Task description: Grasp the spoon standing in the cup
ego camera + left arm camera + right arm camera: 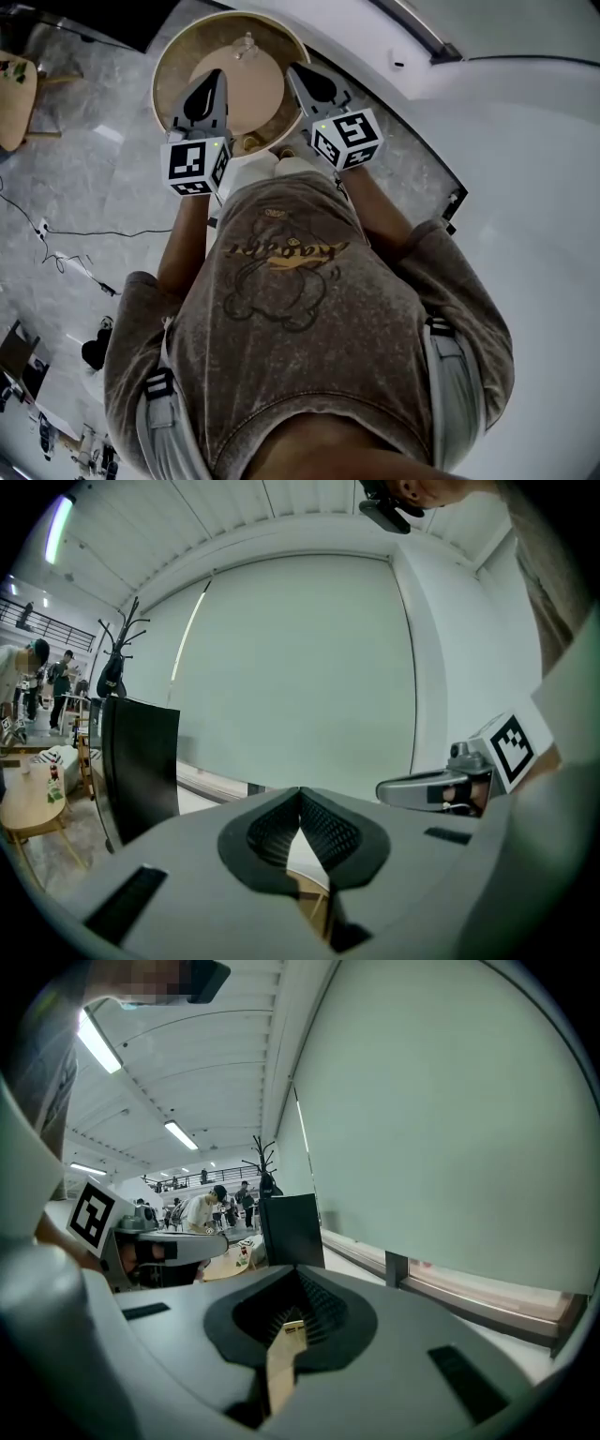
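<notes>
In the head view a small clear glass cup (246, 44) stands at the far side of a round wooden table (165, 67); no spoon can be made out in it. My left gripper (218, 73) and right gripper (292, 67) hover side by side over the table's near half, both short of the cup. The left gripper (300, 797) has its pads meeting, with nothing between them. The right gripper (298, 1279) is shut too; a thin tan strip (279, 1363) shows in the slit below its pads, and I cannot tell what it is. Neither gripper view shows the cup.
A white curved wall (525, 141) runs to the right of the table. A black panel (141, 761) and a coat stand (117, 663) stand to the left, with people and a wooden table (28, 808) beyond. Cables (75, 234) lie on the grey floor.
</notes>
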`<action>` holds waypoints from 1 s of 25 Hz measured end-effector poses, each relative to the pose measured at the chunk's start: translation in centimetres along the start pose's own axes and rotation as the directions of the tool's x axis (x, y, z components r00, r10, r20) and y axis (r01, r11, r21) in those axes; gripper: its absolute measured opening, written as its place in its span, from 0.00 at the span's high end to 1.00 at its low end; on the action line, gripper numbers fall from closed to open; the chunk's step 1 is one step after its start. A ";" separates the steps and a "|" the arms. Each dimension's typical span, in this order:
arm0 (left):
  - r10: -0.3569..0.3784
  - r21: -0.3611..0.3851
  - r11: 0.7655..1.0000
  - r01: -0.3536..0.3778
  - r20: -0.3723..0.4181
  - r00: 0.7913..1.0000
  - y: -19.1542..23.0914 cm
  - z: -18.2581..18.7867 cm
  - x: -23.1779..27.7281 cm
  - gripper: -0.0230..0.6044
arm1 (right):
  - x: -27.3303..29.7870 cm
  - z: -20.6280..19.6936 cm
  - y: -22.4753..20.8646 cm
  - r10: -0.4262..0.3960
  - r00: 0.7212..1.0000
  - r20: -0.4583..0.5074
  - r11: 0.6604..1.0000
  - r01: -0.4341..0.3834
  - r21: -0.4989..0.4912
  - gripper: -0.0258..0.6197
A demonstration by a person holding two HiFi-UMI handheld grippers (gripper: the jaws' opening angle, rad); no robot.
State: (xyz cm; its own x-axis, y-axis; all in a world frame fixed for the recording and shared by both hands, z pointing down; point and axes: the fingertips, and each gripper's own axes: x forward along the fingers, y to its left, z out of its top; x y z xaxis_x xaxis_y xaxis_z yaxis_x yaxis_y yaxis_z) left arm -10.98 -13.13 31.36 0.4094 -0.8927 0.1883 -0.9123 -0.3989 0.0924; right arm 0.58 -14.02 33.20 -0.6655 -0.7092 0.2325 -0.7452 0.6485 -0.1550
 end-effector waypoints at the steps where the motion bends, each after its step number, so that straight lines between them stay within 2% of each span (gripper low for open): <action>1: -0.002 0.005 1.000 0.002 -0.003 1.000 0.5 -0.2 0.4 0.93 | 0.5 0.1 -0.1 -0.003 1.000 0.001 1.000 0.003 0.000 0.93; 7: -0.021 0.029 0.999 0.021 -0.011 1.000 1.5 -1.2 2.4 0.93 | 2.9 0.3 -0.5 -0.001 1.000 0.010 1.000 0.002 -0.018 0.93; 10: -0.019 0.018 1.000 0.019 -0.019 1.000 1.6 -1.4 2.8 0.93 | 3.3 0.2 -1.0 -0.003 1.000 0.006 1.000 0.003 -0.008 0.93; 25: 0.033 -0.010 0.999 -0.033 -0.051 0.998 2.7 -4.0 6.3 0.93 | 6.5 -2.9 -4.2 0.044 0.998 -0.040 0.999 -0.043 0.028 0.93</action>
State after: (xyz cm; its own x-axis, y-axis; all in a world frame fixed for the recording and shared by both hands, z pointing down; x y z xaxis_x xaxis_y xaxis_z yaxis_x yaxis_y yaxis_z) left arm -10.81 -18.94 36.67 0.3790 -0.8935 0.2410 -0.9254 -0.3668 0.0955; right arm -0.49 -20.49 38.18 -0.6955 -0.6684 0.2637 -0.7169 0.6704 -0.1913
